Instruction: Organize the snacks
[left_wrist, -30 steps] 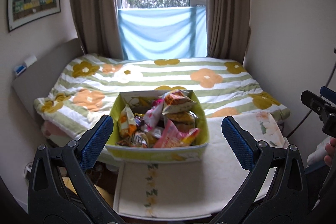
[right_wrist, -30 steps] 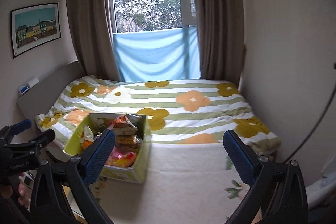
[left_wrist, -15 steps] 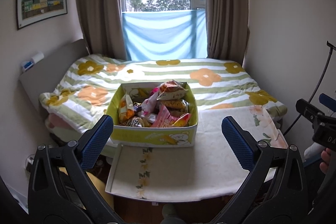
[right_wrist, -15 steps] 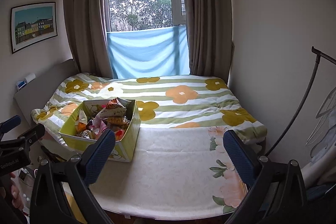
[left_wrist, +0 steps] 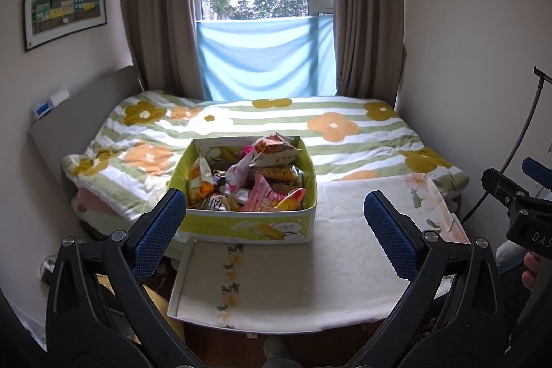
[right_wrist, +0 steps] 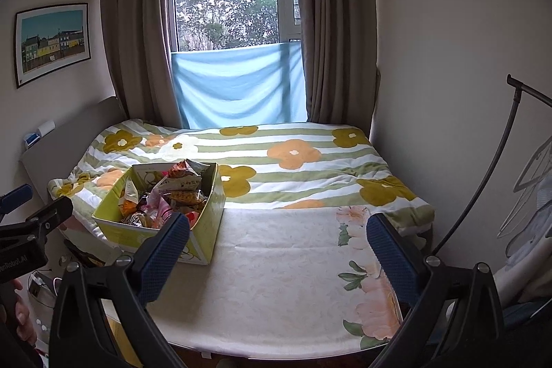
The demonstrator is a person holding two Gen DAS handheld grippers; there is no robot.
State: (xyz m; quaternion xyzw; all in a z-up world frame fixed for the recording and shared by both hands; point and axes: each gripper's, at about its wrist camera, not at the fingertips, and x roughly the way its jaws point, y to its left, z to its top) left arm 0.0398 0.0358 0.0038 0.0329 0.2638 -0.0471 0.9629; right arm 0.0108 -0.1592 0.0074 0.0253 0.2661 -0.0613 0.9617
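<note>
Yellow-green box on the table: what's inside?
The box holds a heap of snack packets: orange, pink and white wrappers, piled above the rim at the back. Anything beneath the top layer, and the box floor, is covered.

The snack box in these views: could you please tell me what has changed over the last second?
Both grippers, left and right, have drawn back from the snack box, so more of the cloth-covered table shows. Nothing was grasped or released. The fingers stay open and empty; the box remains at the table's far left.
</note>
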